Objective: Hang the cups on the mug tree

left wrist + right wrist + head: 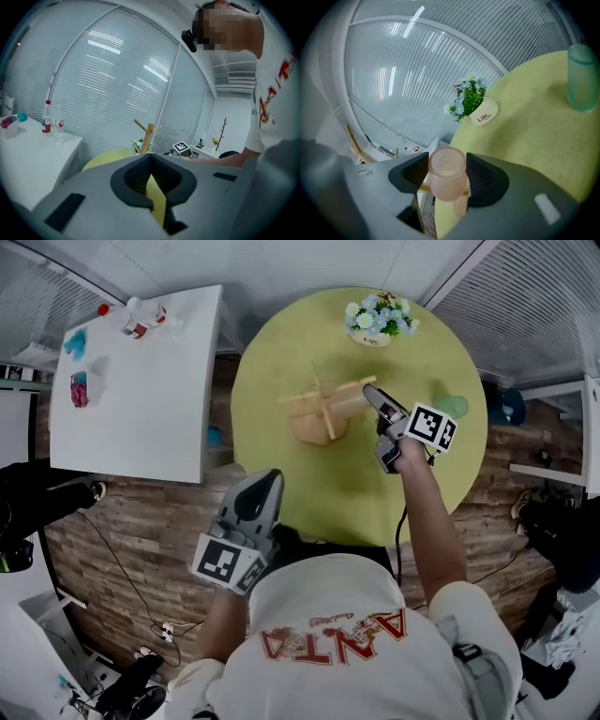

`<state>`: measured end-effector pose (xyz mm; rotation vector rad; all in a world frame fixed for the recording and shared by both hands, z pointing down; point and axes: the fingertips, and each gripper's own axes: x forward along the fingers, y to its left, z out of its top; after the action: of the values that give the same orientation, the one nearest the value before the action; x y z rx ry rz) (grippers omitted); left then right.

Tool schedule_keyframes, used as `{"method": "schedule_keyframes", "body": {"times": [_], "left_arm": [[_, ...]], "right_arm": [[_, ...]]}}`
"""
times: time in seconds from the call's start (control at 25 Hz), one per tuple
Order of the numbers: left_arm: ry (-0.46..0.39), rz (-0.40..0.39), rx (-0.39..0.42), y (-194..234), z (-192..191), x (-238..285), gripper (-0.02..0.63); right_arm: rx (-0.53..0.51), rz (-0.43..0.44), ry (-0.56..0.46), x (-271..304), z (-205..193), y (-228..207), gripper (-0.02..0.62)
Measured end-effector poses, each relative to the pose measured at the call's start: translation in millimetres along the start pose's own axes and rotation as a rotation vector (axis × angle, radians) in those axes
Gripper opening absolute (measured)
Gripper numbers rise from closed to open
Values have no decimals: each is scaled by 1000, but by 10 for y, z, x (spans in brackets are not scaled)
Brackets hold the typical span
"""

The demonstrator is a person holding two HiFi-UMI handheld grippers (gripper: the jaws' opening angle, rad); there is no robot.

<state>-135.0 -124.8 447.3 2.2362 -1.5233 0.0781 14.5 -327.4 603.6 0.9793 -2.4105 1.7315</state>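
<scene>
A wooden mug tree (319, 413) stands near the middle of the round yellow-green table (309, 493). My right gripper (373, 399) reaches over the table and is shut on a frosted pink cup (446, 180). It holds the cup (345, 403) tipped sideways, right against the tree's right-hand pegs. One wooden peg (355, 143) shows left of the jaws. A translucent green cup (452, 407) stands upright on the table to the right, also seen as the green cup (582, 77). My left gripper (265, 482) hovers at the table's near edge, shut and empty; the tree (148, 135) lies ahead of it.
A white pot of blue and white flowers (378, 320) sits at the table's far edge. A white side table (141, 390) with bottles and small items stands to the left. Brown plank floor (141, 540) lies around the tables, with cables on it. Window blinds (117, 84) run behind.
</scene>
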Motion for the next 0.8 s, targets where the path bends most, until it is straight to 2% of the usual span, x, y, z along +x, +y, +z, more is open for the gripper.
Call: {"method": "schedule_keyframes", "body": {"times": [0.24,0.36,0.56,0.68,0.8], "left_arm": [[0,-6,-6,-40,-9,3,8],[1,-9,-6,-34,-15,-3,8],[-5,-25,-3,-45,-4,-20,8],[-17,-52,7,-89,54,-14,8],[-35,-88,19,-155,147,3,8]], "right_arm": [[13,7,18,12,-92,-22,245],[-13,18,24,15,-108,-16,245],[-73,35,-13,-86,-54,59,311],[-151,6,-73,-298,55,131,311],[-280,-32,-145,-617,132,310,310]]}}
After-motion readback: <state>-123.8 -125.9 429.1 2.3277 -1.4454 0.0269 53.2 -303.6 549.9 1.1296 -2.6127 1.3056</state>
